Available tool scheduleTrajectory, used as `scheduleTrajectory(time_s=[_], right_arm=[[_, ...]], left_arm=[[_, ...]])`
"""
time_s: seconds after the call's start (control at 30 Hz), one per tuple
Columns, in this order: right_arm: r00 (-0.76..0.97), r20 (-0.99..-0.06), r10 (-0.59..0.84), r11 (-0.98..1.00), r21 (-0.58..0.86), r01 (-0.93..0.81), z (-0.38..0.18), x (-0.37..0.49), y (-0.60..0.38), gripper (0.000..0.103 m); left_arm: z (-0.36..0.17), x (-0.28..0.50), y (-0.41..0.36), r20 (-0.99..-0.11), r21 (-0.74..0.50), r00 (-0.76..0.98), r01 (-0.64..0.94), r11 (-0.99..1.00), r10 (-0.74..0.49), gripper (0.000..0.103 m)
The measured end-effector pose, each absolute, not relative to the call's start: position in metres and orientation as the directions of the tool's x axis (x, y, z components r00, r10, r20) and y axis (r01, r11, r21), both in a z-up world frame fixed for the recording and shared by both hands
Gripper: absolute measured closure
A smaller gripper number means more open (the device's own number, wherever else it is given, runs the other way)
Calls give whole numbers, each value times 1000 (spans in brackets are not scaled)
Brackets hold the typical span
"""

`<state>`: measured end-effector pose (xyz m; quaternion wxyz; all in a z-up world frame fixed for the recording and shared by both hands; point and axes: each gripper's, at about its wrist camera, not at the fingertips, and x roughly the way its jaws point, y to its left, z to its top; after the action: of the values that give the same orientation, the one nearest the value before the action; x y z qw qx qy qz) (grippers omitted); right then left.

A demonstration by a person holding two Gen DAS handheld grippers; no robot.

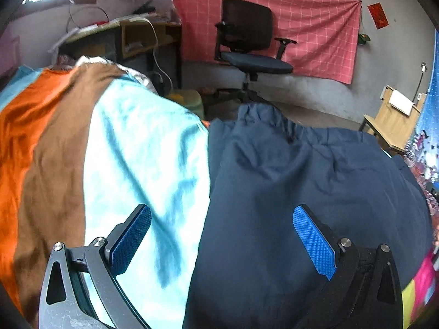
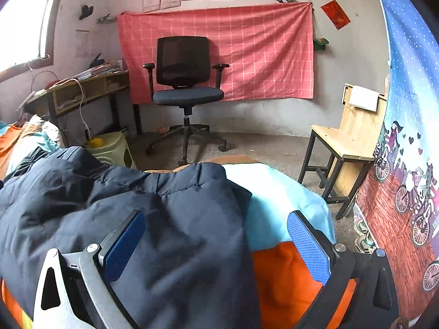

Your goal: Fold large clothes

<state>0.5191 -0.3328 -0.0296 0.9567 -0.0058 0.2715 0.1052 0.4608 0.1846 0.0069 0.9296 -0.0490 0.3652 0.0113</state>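
A large navy padded garment (image 1: 296,181) lies spread on a striped sheet (image 1: 131,164) of orange, brown and light blue. Its gathered hem runs along the far edge. My left gripper (image 1: 222,213) hovers open above the garment's left border, one blue pad over the light blue stripe, the other over navy cloth. In the right wrist view the same garment (image 2: 137,219) fills the lower left. My right gripper (image 2: 216,222) is open above its right border, its right pad (image 2: 307,246) over the sheet (image 2: 282,282). Neither gripper holds anything.
A black office chair (image 2: 183,82) stands before a red checked cloth on the far wall. A cluttered desk (image 2: 79,87) is at the left, a pale green stool (image 2: 112,148) near it. A wooden side table (image 2: 343,139) and a printed curtain (image 2: 406,164) are at the right.
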Motion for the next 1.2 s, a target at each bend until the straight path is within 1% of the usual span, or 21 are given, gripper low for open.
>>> scheduleTrajectory(time_s=[0.1, 0.2, 0.3, 0.37, 0.6, 0.7, 0.77, 0.83, 1.2], right_arm=[[816, -539, 209, 977, 83, -195, -35, 521, -344, 0], [787, -574, 227, 974, 128, -188, -43, 527, -355, 0], [750, -625, 216, 976, 163, -146, -55, 535, -367, 0], [706, -661, 254, 963, 240, -123, -65, 545, -377, 0], [572, -712, 408, 900, 420, -119, -91, 570, -394, 0], [495, -709, 503, 845, 524, -109, -110, 579, -400, 0], [477, -680, 557, 800, 593, -90, -121, 580, -409, 0], [470, -658, 588, 772, 630, -84, -124, 582, -416, 0], [493, -640, 589, 768, 632, -98, -125, 579, -413, 0]], left_arm=[[2, 466, 181, -727, -109, 683, -17, 994, -68, 1], [0, 472, 176, -755, -110, 650, 4, 994, -86, 1], [0, 477, 174, -770, -92, 632, 26, 995, -87, 1], [-3, 480, 177, -783, -108, 613, 29, 994, -103, 1], [-9, 490, 191, -792, -216, 581, 19, 976, -187, 1], [-9, 491, 197, -792, -255, 569, 20, 967, -221, 1], [-9, 493, 199, -792, -267, 564, 22, 963, -232, 1], [-8, 497, 202, -793, -280, 560, 18, 960, -242, 1], [-9, 494, 219, -778, -358, 560, -22, 934, -285, 1]])
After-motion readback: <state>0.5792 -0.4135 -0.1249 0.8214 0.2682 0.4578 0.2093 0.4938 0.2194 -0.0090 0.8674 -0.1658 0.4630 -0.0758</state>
